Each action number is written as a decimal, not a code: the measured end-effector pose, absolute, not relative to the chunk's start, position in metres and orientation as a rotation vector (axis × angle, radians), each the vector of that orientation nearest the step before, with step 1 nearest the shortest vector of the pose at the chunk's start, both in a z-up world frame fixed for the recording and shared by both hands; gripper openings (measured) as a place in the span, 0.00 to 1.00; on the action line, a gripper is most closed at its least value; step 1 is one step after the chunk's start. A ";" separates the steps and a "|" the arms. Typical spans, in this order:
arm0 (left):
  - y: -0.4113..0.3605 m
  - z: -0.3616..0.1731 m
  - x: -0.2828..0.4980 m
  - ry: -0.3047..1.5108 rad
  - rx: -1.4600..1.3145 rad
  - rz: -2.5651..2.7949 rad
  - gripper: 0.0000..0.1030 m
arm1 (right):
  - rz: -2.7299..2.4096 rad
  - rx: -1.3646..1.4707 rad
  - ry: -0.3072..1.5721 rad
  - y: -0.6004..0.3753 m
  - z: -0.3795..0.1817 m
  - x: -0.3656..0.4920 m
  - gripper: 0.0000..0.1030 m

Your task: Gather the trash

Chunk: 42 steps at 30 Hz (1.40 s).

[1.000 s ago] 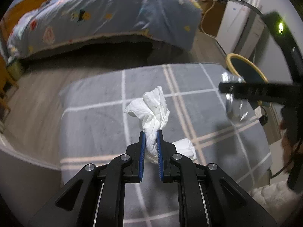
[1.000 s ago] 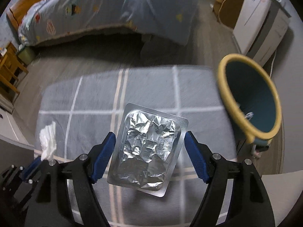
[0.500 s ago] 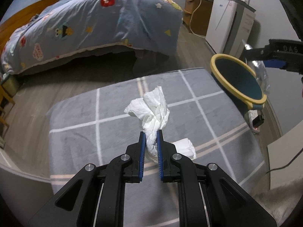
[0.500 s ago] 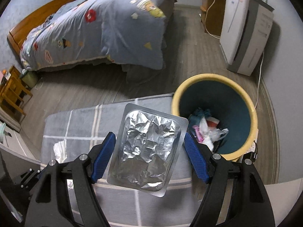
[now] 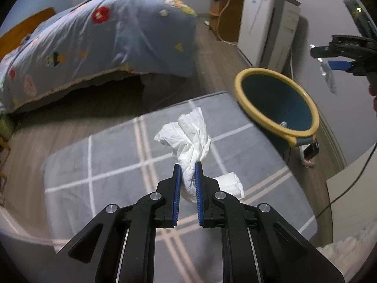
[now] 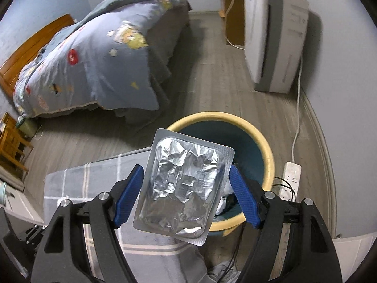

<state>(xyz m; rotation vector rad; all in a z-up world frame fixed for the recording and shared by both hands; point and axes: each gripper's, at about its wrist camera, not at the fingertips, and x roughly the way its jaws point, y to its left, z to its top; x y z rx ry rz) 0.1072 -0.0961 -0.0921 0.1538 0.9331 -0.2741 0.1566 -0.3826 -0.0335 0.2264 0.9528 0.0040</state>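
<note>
We have both pieces of trash in hand and neither dropped yet, so the emptying is what remains. The bin [image 6: 266, 151], yellow-rimmed and already holding some rubbish, stands beside the grey checked rug [image 5: 113, 160]. Our right tongs [image 6: 186, 188] grip the foil tray [image 6: 183, 188] by its edges right above the bin's mouth, seemingly ready to let go. Our left tongs [image 5: 187, 184] are clenched on the tissue [image 5: 188, 141], above the rug, short of the bin.
</note>
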 end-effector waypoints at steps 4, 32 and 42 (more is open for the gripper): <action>-0.122 -0.087 0.118 0.915 0.174 -0.317 0.12 | -0.018 0.240 0.964 -0.400 -0.043 0.161 0.72; -0.255 -0.107 0.206 0.917 0.169 -0.589 0.67 | -0.070 0.488 0.979 -0.450 -0.098 0.183 0.90; -0.210 -0.039 0.151 0.821 0.163 -0.538 0.95 | -0.079 0.341 0.935 -0.424 -0.040 0.128 0.94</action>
